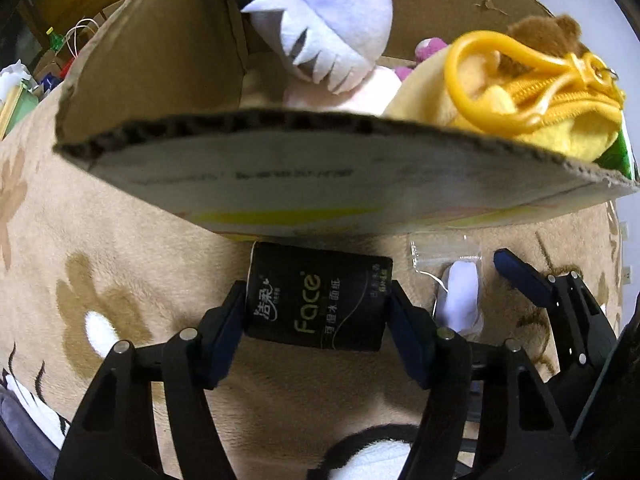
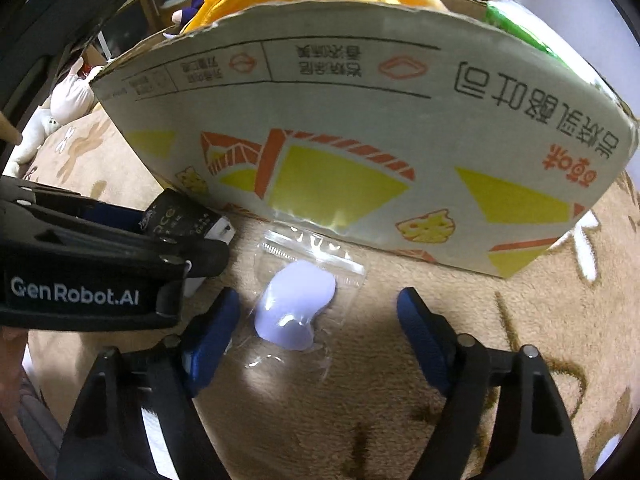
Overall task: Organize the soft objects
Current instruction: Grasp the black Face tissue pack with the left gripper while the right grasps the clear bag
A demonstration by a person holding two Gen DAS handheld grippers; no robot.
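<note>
A black tissue pack (image 1: pixel 316 304) printed "Face" lies on the beige rug against the foot of a cardboard box (image 1: pixel 320 184). My left gripper (image 1: pixel 317 288) points down over it, and its blue pads press on the pack's two ends. To its right lies a clear zip bag (image 2: pixel 304 304) holding a pale lilac soft piece. My right gripper (image 2: pixel 318 296) straddles this bag with its jaws open and the pads clear of it. The right wrist view also shows the left gripper (image 2: pixel 160 232) on the pack (image 2: pixel 176 216). The same bag (image 1: pixel 460 296) shows in the left wrist view.
The printed box (image 2: pixel 360 120) holds a pale lilac plush (image 1: pixel 328 20), a yellow zippered plush (image 1: pixel 520 92) and a pink toy. White plush toys (image 2: pixel 68 96) lie on the flowered rug (image 1: pixel 120 240) at far left. Clutter sits beyond the box.
</note>
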